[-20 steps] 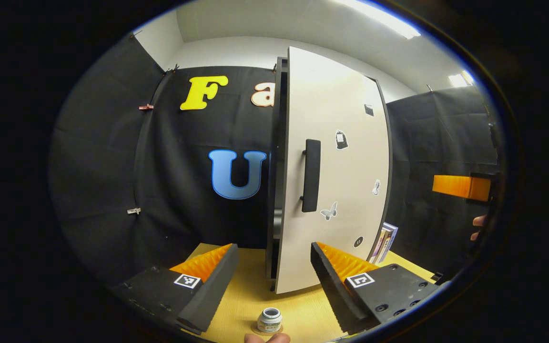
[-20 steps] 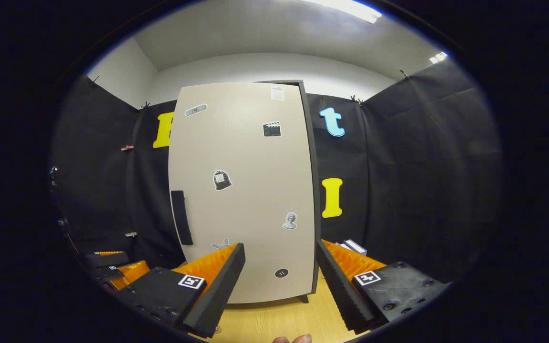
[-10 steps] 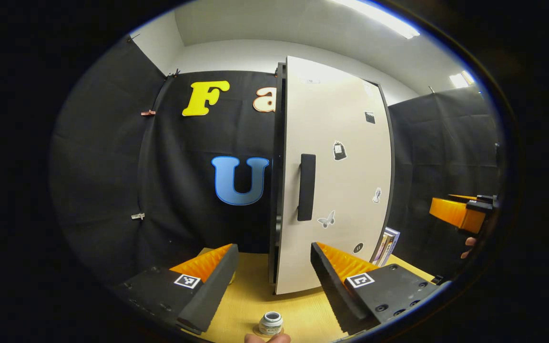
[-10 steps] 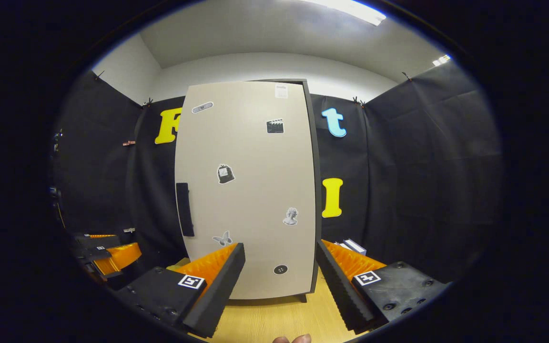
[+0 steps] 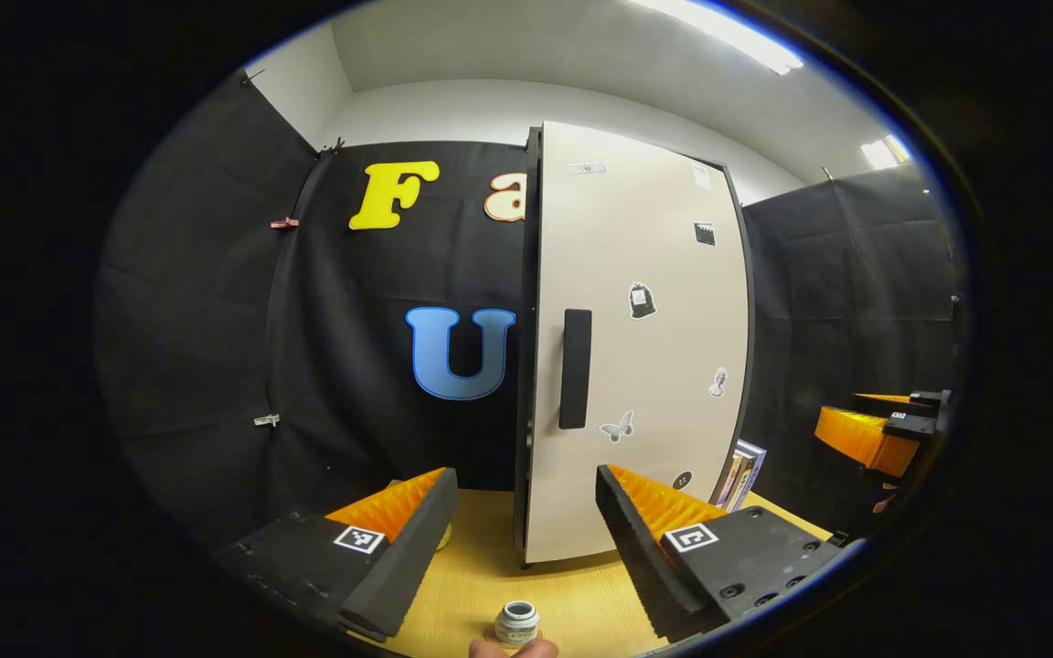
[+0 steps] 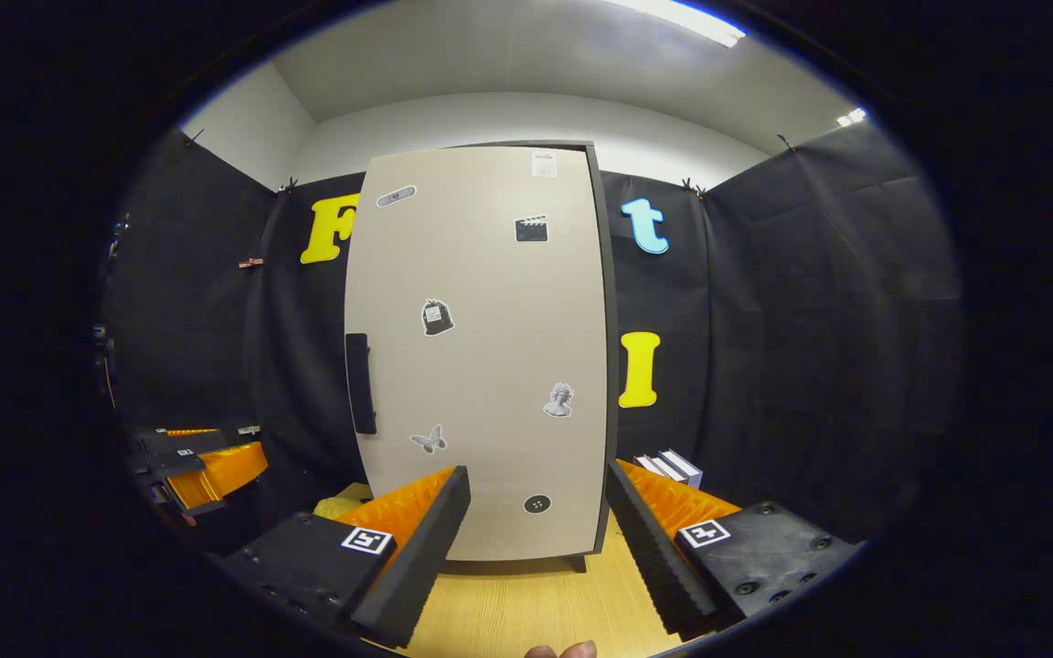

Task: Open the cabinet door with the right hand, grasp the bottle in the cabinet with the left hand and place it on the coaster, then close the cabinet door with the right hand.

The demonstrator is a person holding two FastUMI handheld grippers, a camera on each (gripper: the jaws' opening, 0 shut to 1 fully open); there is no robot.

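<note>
The tall cabinet has a beige door (image 5: pixel 645 366) with stickers and a dark handle (image 5: pixel 574 368); the door lies flat or nearly flat against the dark cabinet body. A small white bottle (image 5: pixel 517 621) stands upright on a round coaster (image 5: pixel 497 634) on the wooden table, close below my left gripper (image 5: pixel 522 539), which is open and holds nothing. In the right gripper view the door (image 6: pixel 481 366) and its handle (image 6: pixel 360 384) face me. My right gripper (image 6: pixel 531 539) is open, a little back from the door and not touching it.
Books (image 5: pixel 737 471) stand to the right of the cabinet on the table (image 6: pixel 526 612). A small yellow object (image 6: pixel 339 505) lies by the cabinet's left foot. The right gripper (image 5: pixel 874 434) shows far right in the left gripper view, the left gripper (image 6: pixel 207 461) far left in the right gripper view.
The door has swung from ajar to flat against the cabinet. Both grippers have drawn back a little from it, and the right gripper has sunk lower in the left gripper view.
</note>
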